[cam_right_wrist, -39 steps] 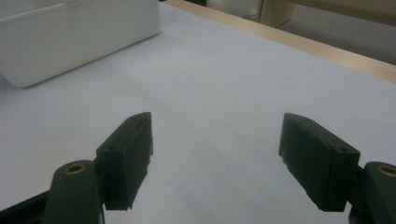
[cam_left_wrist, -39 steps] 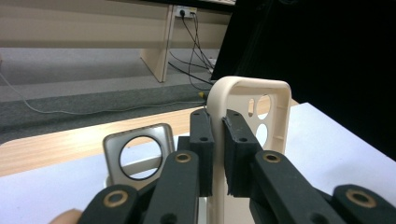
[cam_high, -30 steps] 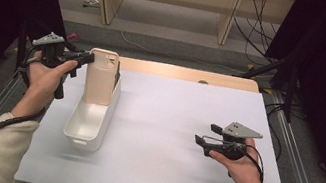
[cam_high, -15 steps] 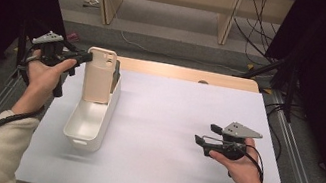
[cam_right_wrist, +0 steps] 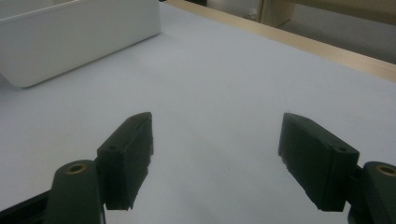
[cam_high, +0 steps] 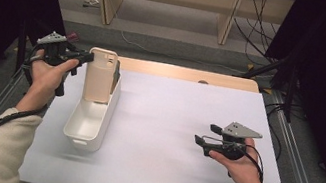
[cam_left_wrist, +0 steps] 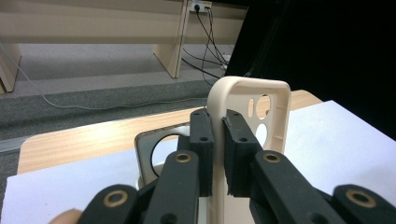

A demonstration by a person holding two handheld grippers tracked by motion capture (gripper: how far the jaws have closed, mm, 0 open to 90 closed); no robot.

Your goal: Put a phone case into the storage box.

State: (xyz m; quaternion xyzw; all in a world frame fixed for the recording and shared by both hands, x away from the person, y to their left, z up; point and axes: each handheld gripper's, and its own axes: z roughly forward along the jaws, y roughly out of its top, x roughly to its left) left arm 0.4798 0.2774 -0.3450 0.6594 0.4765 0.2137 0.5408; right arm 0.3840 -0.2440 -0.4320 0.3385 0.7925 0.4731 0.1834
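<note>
The left gripper (cam_high: 86,57), pinching the beige phone case (cam_high: 99,76), is lifting it higher above the white bin (cam_high: 89,124); the right gripper (cam_high: 204,135) is staying wide open.

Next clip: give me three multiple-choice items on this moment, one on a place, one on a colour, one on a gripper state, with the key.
1. Where does the white bin stand?
A. left part of the table
B. right edge
C. on the floor

2. What colour is the phone case?
A. beige
B. blue
C. black

3. How is the left gripper?
A. wide open
B. shut on the phone case
C. lying on the table

Key: 1 A, the high view shows it near the left hand. 2 A, its frame is pale beige. 3 B, both pads pinch the case's edge.
</note>
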